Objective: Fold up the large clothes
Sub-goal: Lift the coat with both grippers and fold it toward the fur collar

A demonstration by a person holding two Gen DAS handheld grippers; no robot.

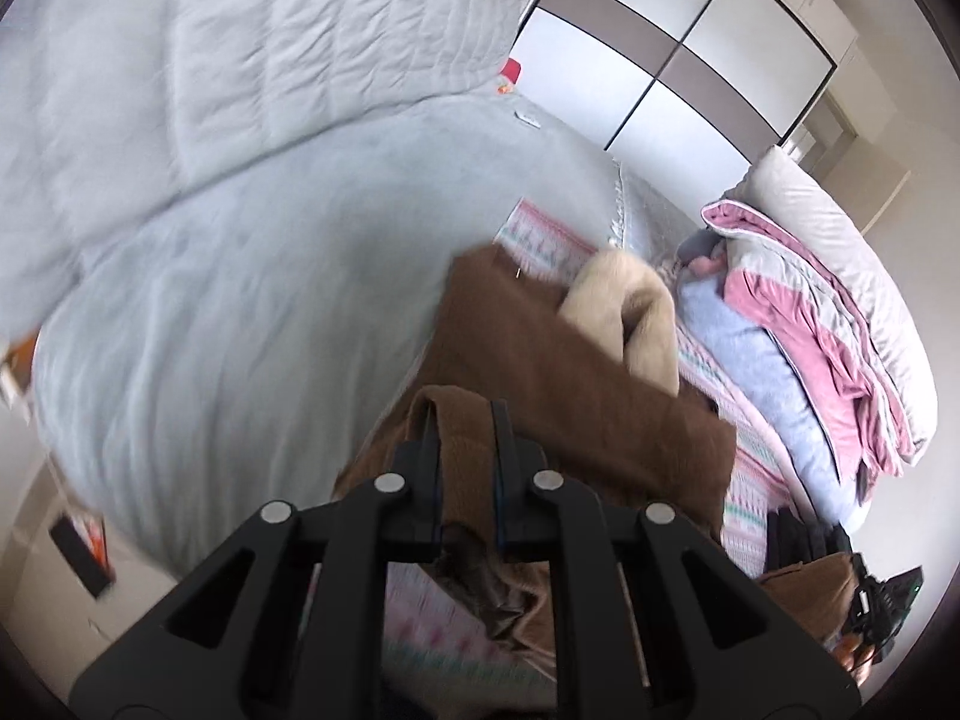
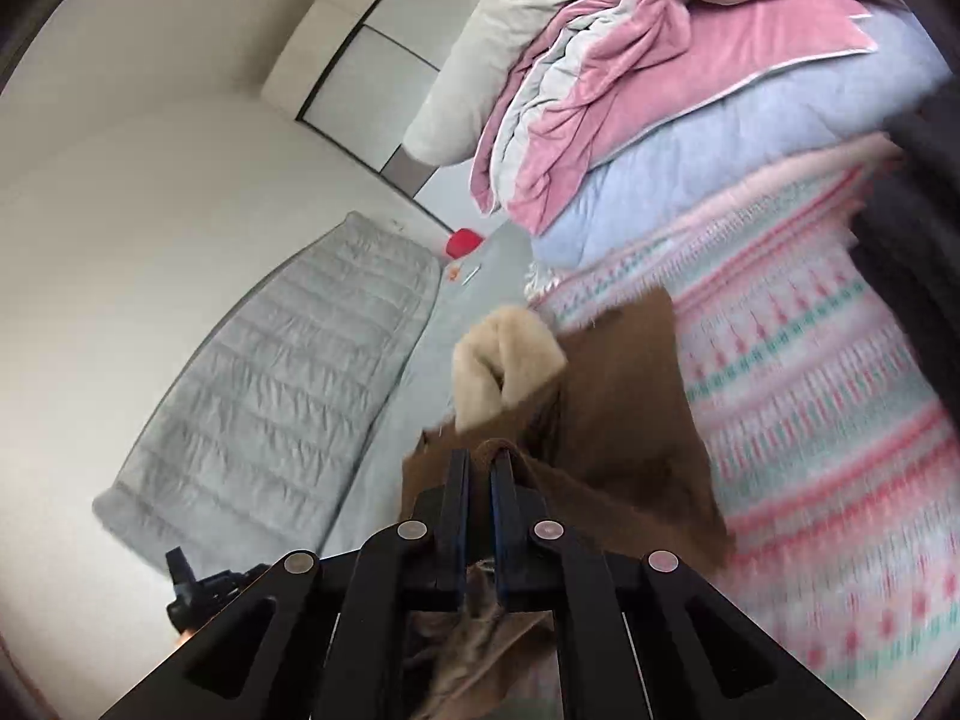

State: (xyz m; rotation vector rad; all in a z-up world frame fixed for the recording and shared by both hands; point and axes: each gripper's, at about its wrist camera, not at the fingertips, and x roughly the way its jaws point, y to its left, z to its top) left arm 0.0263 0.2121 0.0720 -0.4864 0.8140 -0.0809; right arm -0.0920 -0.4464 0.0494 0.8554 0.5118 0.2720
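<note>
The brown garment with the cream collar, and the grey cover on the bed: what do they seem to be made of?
The brown garment, held by both grippers, looks like thick matte wool or fleece: its edge is fuzzy. The cream collar looks like plush faux fur, soft and puffy. The grey cover seems a smooth woven cloth with fine creases; blur leaves this open.

A: Any lettering, label or number you can read anywhere?
B: None. The small white tag (image 1: 528,118) on the pale grey bedspread (image 1: 240,330) is too blurred to read.
</note>
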